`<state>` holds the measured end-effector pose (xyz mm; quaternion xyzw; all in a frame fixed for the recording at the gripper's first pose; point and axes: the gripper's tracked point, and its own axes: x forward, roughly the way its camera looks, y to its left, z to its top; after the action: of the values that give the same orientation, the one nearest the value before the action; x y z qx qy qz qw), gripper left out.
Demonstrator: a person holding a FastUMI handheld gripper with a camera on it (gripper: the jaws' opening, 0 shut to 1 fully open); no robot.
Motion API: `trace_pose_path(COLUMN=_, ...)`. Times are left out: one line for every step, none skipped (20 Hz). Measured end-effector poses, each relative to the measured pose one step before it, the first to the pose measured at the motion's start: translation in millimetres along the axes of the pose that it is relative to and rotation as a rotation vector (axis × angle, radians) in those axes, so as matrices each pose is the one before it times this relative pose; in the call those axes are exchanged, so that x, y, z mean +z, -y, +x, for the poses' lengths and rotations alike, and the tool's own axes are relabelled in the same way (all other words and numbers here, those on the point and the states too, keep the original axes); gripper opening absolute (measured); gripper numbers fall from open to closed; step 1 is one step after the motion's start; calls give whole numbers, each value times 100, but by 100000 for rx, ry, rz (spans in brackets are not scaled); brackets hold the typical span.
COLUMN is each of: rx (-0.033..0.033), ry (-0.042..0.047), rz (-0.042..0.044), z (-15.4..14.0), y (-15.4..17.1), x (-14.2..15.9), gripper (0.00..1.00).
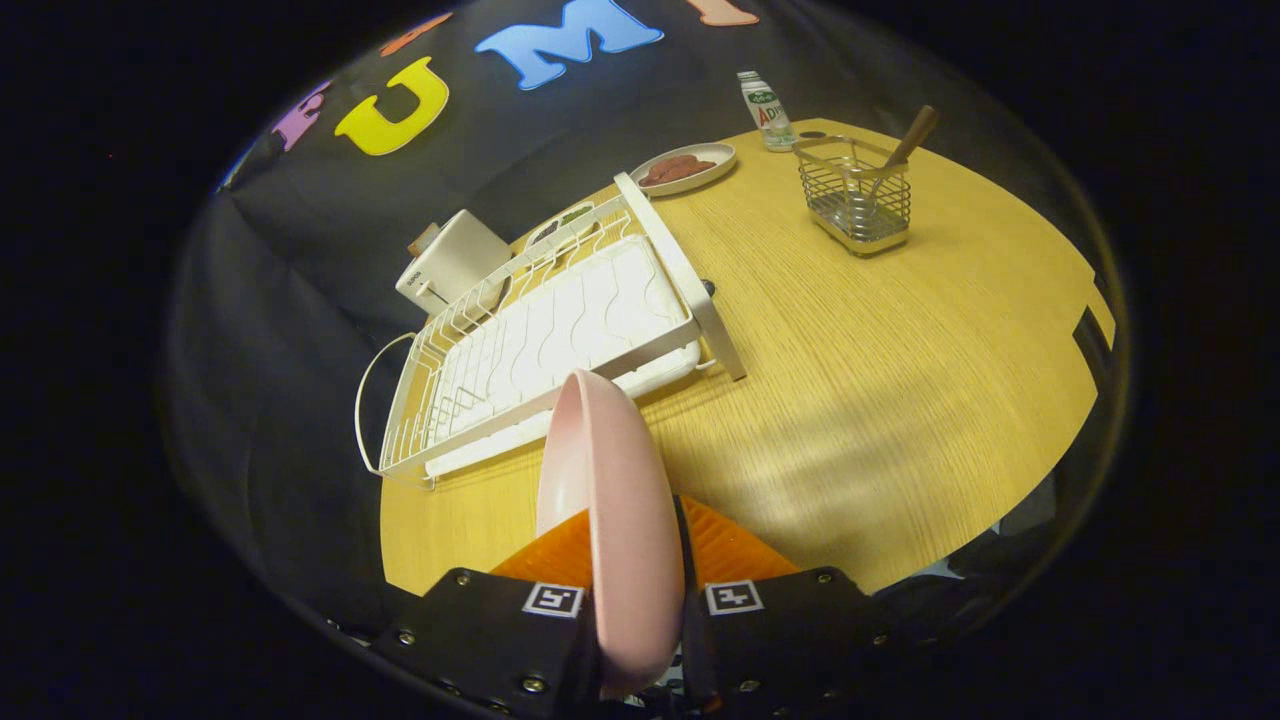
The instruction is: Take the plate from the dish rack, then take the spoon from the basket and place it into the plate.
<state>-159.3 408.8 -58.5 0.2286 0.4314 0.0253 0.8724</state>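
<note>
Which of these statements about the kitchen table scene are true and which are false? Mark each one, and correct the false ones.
1. The tool is shut on the pink plate, held on edge. True.
2. The pink plate stands in the dish rack. False: it is out of the rack, between the fingers.
3. The spoon stands in the wire basket. True.
4. The bottle lies on its side. False: it stands upright beyond the basket.
</note>
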Motion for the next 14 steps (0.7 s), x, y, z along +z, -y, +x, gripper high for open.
trace_pose_path(rx=-2832, ry=-356, rz=-2582, z=85, y=677, x=-203, gripper=35)
trace_pose_path(rx=123, ry=447, rz=-1403, z=52, y=74, x=36, gripper=40)
trace_pose_path(rx=-194, ry=891, rz=-1061, z=98, y=38, x=103, gripper=46)
trace_pose_path(rx=-2008, ry=696, rz=-1699, z=232, y=482, x=110, gripper=46)
trace_pose_path(rx=-3447, ry=713, rz=-2173, z=-412, y=957, x=46, gripper=65)
trace_pose_path(rx=-1830, ry=904, rz=-1604, z=-220, y=480, x=239, gripper=70)
trace_pose_path(rx=-421, ry=1024, rz=-522, z=-150, y=75, x=166, gripper=70)
trace_pose_path(rx=53, ry=1109, rz=100, z=-237, y=274, x=334, gripper=71)
trace_pose_path(rx=-1276, ry=1346, rz=98, z=-271, y=601, x=408, gripper=83)
trace_pose_path(rx=-1209, ry=2393, rz=133, z=-375, y=479, x=735, gripper=86)
trace_pose_path(rx=-982, ry=3302, rz=327, z=-577, y=459, x=935, gripper=91)
trace_pose_path(rx=-401, ry=3725, rz=608, z=-452, y=411, x=1067, gripper=95)
trace_pose_path(rx=-503, ry=3856, rz=652, z=-487, y=418, x=1266, gripper=98)
trace_pose_path(rx=-752, ry=3726, rz=274, z=-427, y=433, x=1329, gripper=98)
